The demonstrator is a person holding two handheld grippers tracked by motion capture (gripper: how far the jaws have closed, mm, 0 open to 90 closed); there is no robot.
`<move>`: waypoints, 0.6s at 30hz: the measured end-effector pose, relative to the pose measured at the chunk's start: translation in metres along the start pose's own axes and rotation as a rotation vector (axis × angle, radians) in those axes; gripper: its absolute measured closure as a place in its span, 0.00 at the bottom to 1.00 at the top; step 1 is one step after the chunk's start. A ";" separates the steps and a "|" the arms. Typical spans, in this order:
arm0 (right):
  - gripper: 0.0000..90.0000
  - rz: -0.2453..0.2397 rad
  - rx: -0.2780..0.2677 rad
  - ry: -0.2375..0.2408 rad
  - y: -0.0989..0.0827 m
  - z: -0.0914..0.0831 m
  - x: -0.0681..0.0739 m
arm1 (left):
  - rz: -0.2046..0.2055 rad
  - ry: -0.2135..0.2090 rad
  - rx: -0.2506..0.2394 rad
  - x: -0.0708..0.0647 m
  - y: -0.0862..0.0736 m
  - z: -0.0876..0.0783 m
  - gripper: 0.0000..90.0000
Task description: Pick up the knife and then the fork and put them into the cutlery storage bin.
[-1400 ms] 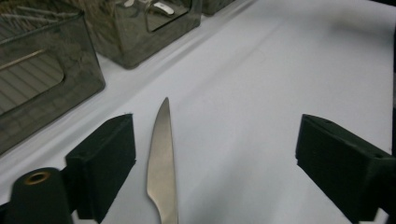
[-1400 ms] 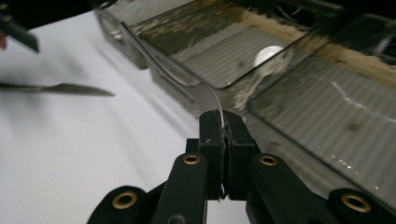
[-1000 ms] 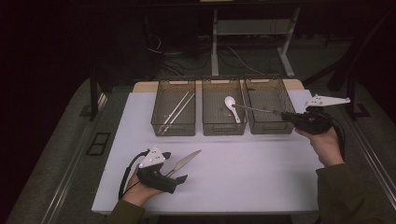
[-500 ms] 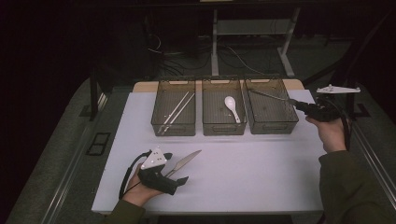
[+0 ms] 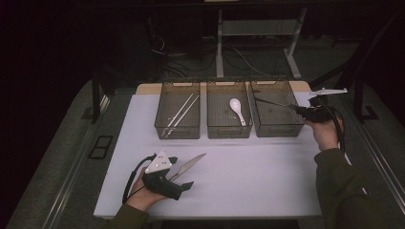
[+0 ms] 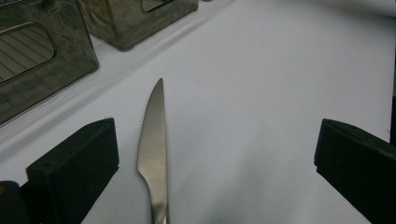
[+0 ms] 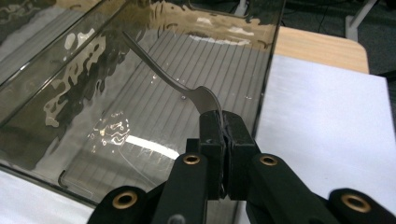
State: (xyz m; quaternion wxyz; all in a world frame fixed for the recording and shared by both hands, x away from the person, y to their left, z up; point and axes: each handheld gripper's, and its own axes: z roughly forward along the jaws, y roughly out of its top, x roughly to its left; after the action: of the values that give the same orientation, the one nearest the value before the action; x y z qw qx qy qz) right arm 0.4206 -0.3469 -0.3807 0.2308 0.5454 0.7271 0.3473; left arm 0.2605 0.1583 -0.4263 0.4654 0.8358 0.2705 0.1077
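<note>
A steel table knife (image 5: pixel 189 165) (image 6: pixel 156 135) lies flat on the white table top, its tip toward the bins. My left gripper (image 5: pixel 180 172) (image 6: pixel 217 144) rests near the table's front edge, open, with the knife's blade between its wide-apart jaws and clear of both. My right gripper (image 5: pixel 297 110) (image 7: pixel 223 122) is shut on the broad end of a slim metal utensil (image 5: pixel 271 101) (image 7: pixel 184 87). It holds the utensil over the right-hand clear bin (image 5: pixel 277 130) (image 7: pixel 268 65), with the thin handle slanting down into the bin toward its far left corner.
Three clear bins stand in a row at the back of the table. The left bin (image 5: pixel 177 131) holds chopsticks (image 5: pixel 180 113). The middle bin (image 5: pixel 229 132) holds a white spoon (image 5: pixel 237 109). A cable trails from each gripper.
My right gripper has carried the utensil rightward and a little down, from over the middle bin to over the right bin. The left gripper and the knife have stayed put.
</note>
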 end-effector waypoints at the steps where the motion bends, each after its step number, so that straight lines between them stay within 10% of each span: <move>1: 0.97 -0.003 0.004 0.000 0.000 0.002 0.001 | -0.001 0.000 -0.001 0.000 0.000 0.000 0.00; 18: 0.83 0.008 0.044 0.047 -0.003 0.006 0.004 | 0.001 -0.007 0.001 -0.001 0.000 0.001 0.00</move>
State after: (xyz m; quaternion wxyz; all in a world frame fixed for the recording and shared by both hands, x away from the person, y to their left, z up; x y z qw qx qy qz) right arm 0.4220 -0.3425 -0.3869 0.2001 0.5448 0.7378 0.3446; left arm 0.2601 0.1570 -0.4263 0.4658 0.8365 0.2686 0.1051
